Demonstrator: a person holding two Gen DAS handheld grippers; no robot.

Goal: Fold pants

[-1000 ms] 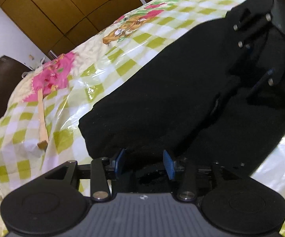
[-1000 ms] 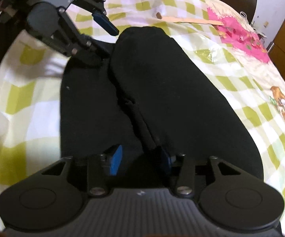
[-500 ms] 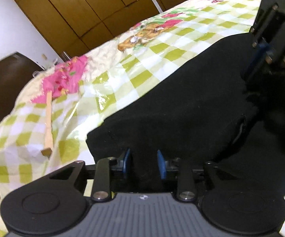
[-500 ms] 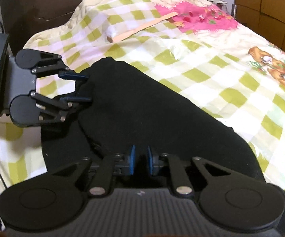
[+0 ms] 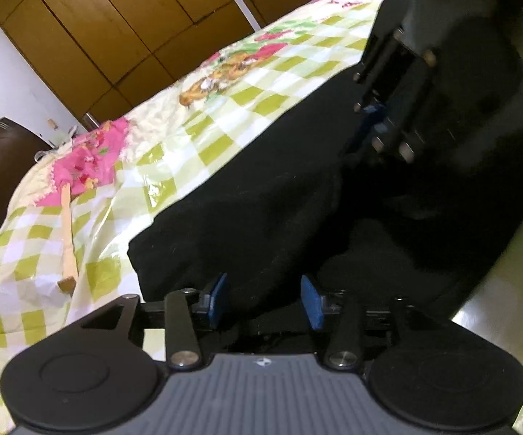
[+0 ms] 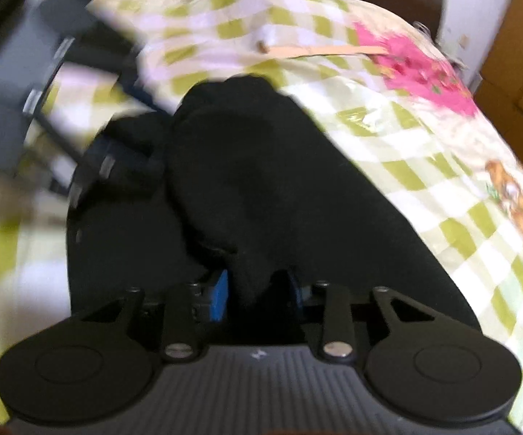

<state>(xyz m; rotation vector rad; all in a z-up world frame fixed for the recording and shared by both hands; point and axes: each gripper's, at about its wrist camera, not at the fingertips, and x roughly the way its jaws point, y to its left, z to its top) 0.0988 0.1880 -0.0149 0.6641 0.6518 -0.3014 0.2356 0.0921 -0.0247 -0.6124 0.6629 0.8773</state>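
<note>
1. Left of the black pants point(image 5: 261, 195), a wooden stick point(image 5: 67, 239) lies on the bed's checked green-and-white cover point(image 5: 174, 166), well apart from the cloth's edge.
2. The pants lie spread across the middle of that cover, folded over so that one layer rests on another.
3. The left tool point(image 5: 266, 299) sits at the near edge of the pants; its blue pads point(image 5: 216, 299) stand moderately wide and are opening, with black cloth between them but not pressed.
4. Right of the pants' middle in the left wrist view, the right tool point(image 6: 258, 295) appears blurred above the cloth; in its own view the pads stand narrow, opening slightly, with a bunched fold of the pants between them and touching both.
5. Beyond the pants, brown wooden wardrobe doors point(image 5: 116, 36) stand behind the bed.
6. No container is visible near the pants.
</note>
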